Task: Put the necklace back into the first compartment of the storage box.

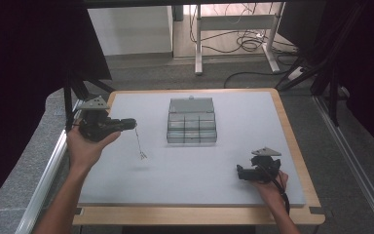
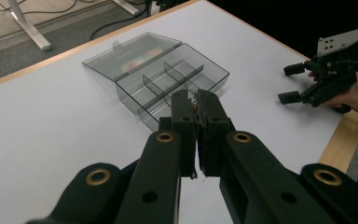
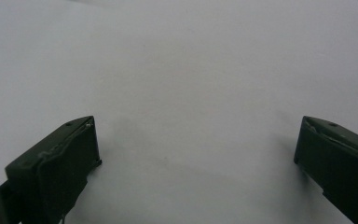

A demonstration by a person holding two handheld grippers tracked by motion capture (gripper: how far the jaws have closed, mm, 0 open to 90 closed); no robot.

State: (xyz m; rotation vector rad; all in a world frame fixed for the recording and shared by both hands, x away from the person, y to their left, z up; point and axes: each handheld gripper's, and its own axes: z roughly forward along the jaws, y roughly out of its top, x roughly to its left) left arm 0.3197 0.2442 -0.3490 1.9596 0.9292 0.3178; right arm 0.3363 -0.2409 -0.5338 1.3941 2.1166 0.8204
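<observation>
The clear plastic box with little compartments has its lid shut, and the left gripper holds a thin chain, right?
Not quite: the clear plastic box has its lid open, laid back flat, as the left gripper view shows. The left gripper does hold the thin chain.

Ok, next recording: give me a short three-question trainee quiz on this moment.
1. True or false: the left gripper is shut on a thin dangling chain.
2. The lid of the clear plastic compartment box is: A open, B closed, C off and lying apart.
3. Fill in: the right gripper rests on the grey table with jaws ____.

Key: 1 true; 2 A; 3 open.
</observation>
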